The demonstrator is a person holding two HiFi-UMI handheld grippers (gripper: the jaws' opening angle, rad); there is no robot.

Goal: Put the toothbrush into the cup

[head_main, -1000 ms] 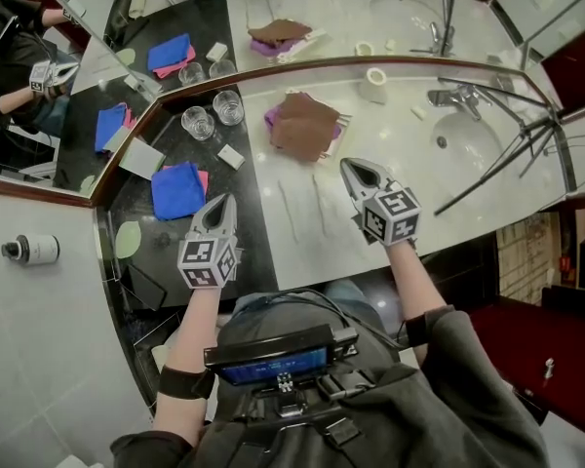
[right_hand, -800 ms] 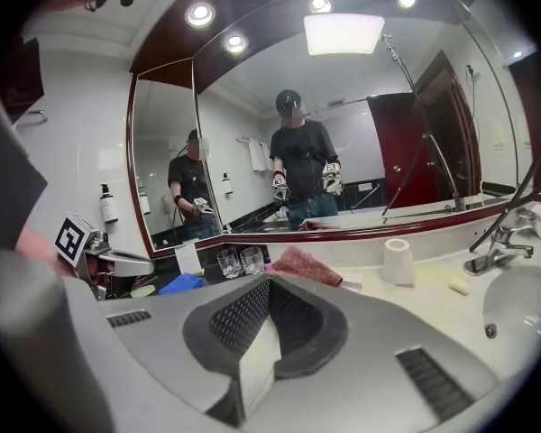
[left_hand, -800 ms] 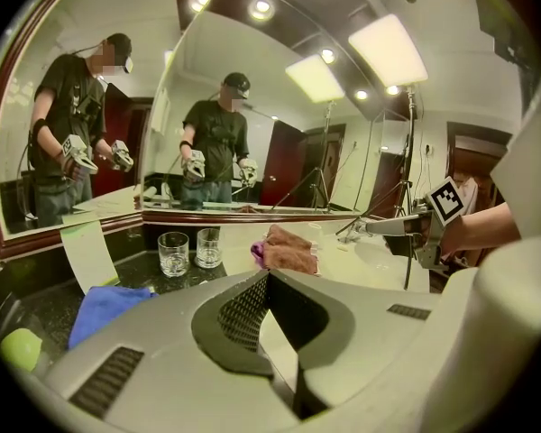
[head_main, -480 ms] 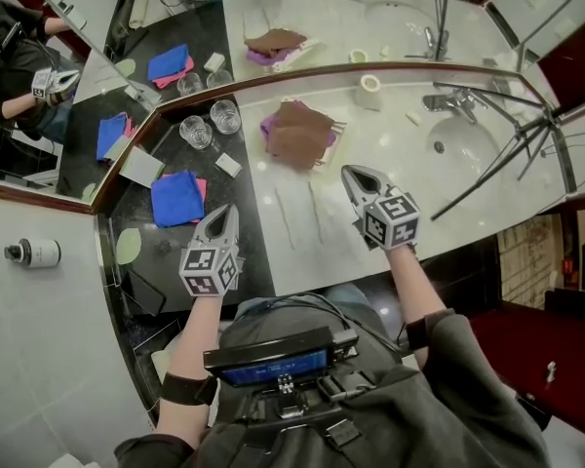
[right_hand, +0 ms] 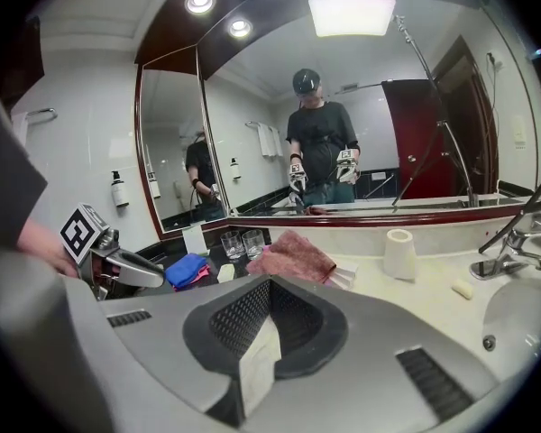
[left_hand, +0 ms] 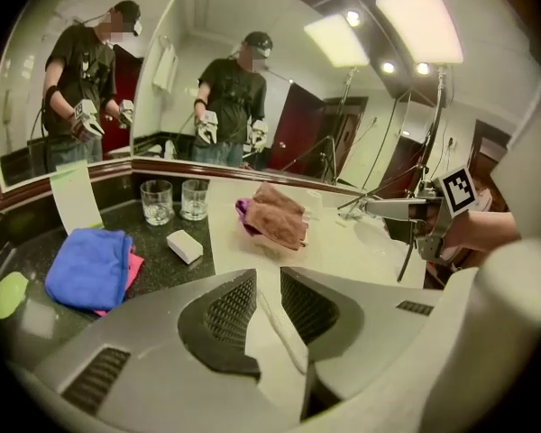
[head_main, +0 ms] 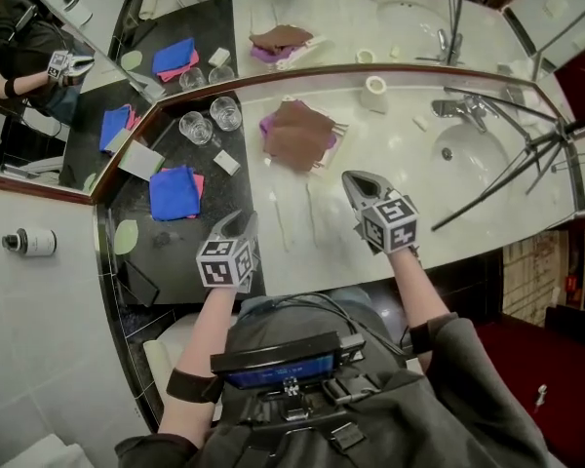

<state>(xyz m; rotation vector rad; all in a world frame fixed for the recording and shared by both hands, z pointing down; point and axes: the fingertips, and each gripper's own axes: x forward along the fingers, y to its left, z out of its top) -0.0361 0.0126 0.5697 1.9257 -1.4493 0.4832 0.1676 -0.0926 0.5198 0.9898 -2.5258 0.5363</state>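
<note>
The slim white toothbrush (left_hand: 284,336) lies flat on the pale marble counter (head_main: 400,154), just in front of the person. It is thin and straight and hardly stands out from the stone. In the head view a 2nd pale stick (head_main: 312,213) lies near it, roughly parallel.

The left gripper (left_hand: 268,278) hangs low over the toothbrush with its jaws spread. The toothbrush runs through the gap, and neither pad presses on it. The right gripper (right_hand: 269,287) has its jaws pressed together with nothing between them, and it hovers over the counter to the right of both sticks.

2 clear drinking glasses (head_main: 212,120) stand upright, side by side, on the black speckled stone (head_main: 175,237) by the mirror corner. A small white block (head_main: 226,162) lies between them and the left gripper. A folded blue cloth (head_main: 171,191) rests on a pink one further left. A crumpled brown cloth (head_main: 297,135) covers a purple one beyond the toothbrush. A white cylinder (head_main: 375,86) stands near the chrome tap (head_main: 463,108).

Compared with 1 second ago, the left gripper has shifted from over the black stone to the marble's edge, and its jaws have just been opening.
</note>
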